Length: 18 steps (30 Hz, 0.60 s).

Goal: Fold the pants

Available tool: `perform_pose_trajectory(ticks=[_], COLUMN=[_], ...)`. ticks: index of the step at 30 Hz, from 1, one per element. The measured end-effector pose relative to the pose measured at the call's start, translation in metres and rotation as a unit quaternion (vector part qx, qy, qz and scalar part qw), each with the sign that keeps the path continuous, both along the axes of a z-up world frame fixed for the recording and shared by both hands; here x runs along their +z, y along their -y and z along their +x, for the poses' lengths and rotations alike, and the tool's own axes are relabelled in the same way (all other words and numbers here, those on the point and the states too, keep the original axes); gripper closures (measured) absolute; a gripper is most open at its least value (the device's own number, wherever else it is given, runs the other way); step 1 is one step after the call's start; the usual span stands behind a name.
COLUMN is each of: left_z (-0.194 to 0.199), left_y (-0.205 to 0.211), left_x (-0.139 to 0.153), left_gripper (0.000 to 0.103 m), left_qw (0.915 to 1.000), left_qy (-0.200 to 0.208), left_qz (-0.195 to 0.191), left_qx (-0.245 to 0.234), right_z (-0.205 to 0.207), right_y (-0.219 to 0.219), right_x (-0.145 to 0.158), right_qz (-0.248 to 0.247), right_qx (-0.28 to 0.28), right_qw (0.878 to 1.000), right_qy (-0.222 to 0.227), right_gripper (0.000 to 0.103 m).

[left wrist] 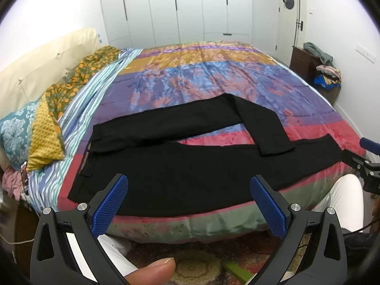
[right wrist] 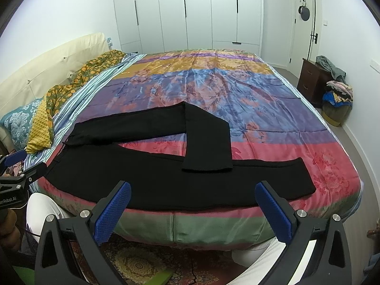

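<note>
Black pants [left wrist: 185, 166] lie flat on the bed near its front edge, waistband at the left. The near leg runs straight to the right. The far leg bends back so its cuff [left wrist: 276, 150] rests on the near leg. The pants also show in the right wrist view [right wrist: 166, 178]. My left gripper [left wrist: 190, 190] is open and empty, held in front of the bed edge over the waist end. My right gripper [right wrist: 193, 197] is open and empty, in front of the bed edge near the leg end. Each gripper shows at the edge of the other's view [left wrist: 363, 163] [right wrist: 19, 175].
The bed has a multicoloured quilt [left wrist: 213, 76] and pillows [left wrist: 42, 133] at the left by a cream headboard. A dark nightstand [right wrist: 313, 80] with piled clothes stands at the right wall. White wardrobes line the back. A patterned rug [right wrist: 147, 261] lies below.
</note>
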<state>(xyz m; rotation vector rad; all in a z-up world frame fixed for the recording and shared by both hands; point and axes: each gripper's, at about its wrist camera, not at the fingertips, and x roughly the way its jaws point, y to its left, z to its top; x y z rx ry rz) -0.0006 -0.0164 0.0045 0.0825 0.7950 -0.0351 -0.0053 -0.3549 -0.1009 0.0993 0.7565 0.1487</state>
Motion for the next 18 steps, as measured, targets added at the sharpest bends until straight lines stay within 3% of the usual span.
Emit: perform_pose_trajectory(ticks=[18], left_z=[0.0008], left_y=[-0.0008], left_x=[-0.0038], left_gripper=[0.000], left_qw=[1.0000], left_qy=[-0.008], left_qz=[-0.001], left_qx=[0.000], right_z=[0.0013], right_y=[-0.0033], right_x=[-0.0004], right_qz=[-0.001], right_qx=[0.003], right_qw=[1.000], right_qy=[-0.004], right_gripper=[0.000])
